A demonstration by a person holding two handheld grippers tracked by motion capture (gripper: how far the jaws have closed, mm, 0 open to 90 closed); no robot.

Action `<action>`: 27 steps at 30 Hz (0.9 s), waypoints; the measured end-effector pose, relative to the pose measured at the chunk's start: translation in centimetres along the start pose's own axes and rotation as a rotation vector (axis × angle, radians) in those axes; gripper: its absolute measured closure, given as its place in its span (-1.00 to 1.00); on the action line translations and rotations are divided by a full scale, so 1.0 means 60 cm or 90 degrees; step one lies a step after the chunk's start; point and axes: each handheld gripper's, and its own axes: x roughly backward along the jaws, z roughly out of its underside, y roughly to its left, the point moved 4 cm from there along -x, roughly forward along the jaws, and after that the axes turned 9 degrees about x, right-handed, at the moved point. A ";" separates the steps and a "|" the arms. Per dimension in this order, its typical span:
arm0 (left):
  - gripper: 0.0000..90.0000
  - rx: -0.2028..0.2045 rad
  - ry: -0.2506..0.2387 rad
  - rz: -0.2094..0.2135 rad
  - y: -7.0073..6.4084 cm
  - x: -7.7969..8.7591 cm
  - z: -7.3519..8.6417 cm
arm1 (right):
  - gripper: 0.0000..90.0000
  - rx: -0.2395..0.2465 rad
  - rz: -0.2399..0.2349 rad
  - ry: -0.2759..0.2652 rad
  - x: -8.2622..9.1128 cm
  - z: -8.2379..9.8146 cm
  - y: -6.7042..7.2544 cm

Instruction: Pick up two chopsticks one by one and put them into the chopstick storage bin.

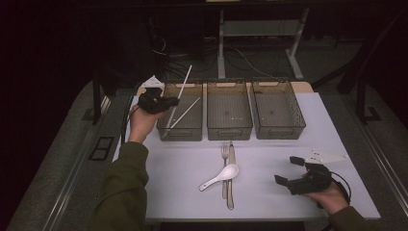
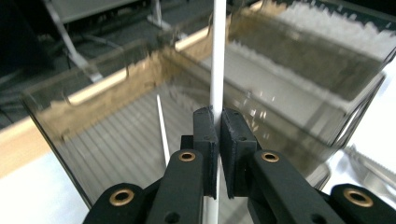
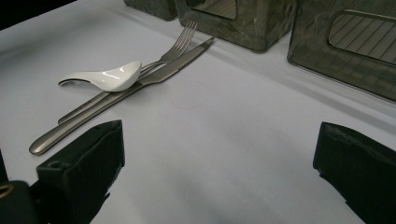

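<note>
We saw left gripper [image 1: 169,102] clamped on white chopstick [image 2: 217,56] over left bin [image 1: 166,131], 10 o'clock | second chopstick [image 1: 185,113] inside bin | right gripper [image 1: 289,172] gaped wide, 4 o'clock

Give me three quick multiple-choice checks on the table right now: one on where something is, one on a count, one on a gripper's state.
1. Where does the loose white chopstick lie?
A. In the left bin
B. In the middle bin
C. On the table beside the fork

2. How many bins stand in the row at the back of the table?
A. Two
B. Three
C. Four

3. How is the left gripper set?
A. Open over the spoon
B. Shut on nothing
C. Shut on a white chopstick

Key: 1 A, the high view shows it slanting inside the left bin. 2 B, the left bin, the middle bin and the right bin sit side by side. 3 C, the left gripper view shows its pads pressed on the held chopstick.
</note>
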 end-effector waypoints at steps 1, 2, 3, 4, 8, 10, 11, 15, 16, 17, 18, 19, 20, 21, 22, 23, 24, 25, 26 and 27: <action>0.87 0.003 0.006 -0.001 0.002 -0.004 0.005 | -0.96 0.000 -0.001 0.001 0.000 0.000 0.000; 0.87 0.008 0.011 0.000 0.003 -0.008 0.009 | -0.96 0.000 -0.001 0.001 0.000 0.000 0.000; 0.87 0.014 0.015 0.001 0.005 -0.011 0.013 | -0.96 0.001 -0.001 0.002 0.000 0.000 0.001; 0.87 0.016 0.021 0.000 0.006 -0.015 0.017 | -0.96 0.001 -0.002 0.002 0.000 0.000 0.001; 0.87 0.017 0.048 -0.008 0.012 -0.025 0.030 | -0.96 0.002 -0.002 0.001 0.000 0.000 0.000; 0.87 0.018 0.056 -0.008 0.014 -0.029 0.035 | -0.96 0.001 -0.001 0.001 0.000 0.000 0.000; 0.87 0.019 0.056 -0.009 0.013 -0.031 0.036 | -0.96 0.001 -0.002 0.001 0.000 0.000 0.000; 0.87 0.018 0.065 -0.007 0.012 -0.040 0.037 | -0.96 0.000 -0.002 0.001 0.000 0.000 0.000; 0.86 0.024 0.066 -0.011 0.011 -0.042 0.038 | -0.96 0.000 -0.002 0.001 0.000 0.000 0.000; 0.86 0.025 0.067 -0.013 0.011 -0.046 0.039 | -0.96 0.000 -0.002 0.001 0.000 0.000 0.000; 0.86 0.028 0.068 -0.019 0.012 -0.048 0.039 | -0.96 0.000 -0.002 0.000 0.000 0.000 0.000; 0.86 0.028 0.069 -0.024 0.013 -0.052 0.039 | -0.96 0.000 -0.001 0.000 0.000 0.000 0.000; 0.85 0.032 0.069 -0.030 0.014 -0.055 0.040 | -0.96 0.000 -0.001 0.000 0.000 0.000 0.000; 0.85 0.034 0.073 -0.034 0.014 -0.058 0.040 | -0.96 -0.001 -0.001 0.000 0.000 0.000 0.000; 0.85 0.038 0.074 -0.038 0.015 -0.060 0.041 | -0.96 -0.001 -0.001 0.000 0.000 0.000 0.000; 0.85 0.040 0.079 -0.046 0.015 -0.063 0.041 | -0.96 -0.001 -0.001 0.001 0.001 0.000 0.000; 0.85 0.041 0.082 -0.047 0.016 -0.065 0.042 | -0.96 -0.001 -0.002 0.000 0.001 0.000 0.000; 0.84 0.045 0.085 -0.050 0.015 -0.068 0.043 | -0.96 -0.001 -0.002 0.001 0.001 0.000 0.000; 0.84 0.046 0.085 -0.052 0.015 -0.070 0.043 | -0.96 -0.002 -0.003 0.000 0.001 0.000 0.000; 0.83 0.047 0.086 -0.049 0.015 -0.071 0.044 | -0.96 -0.002 -0.003 0.000 0.001 0.000 0.000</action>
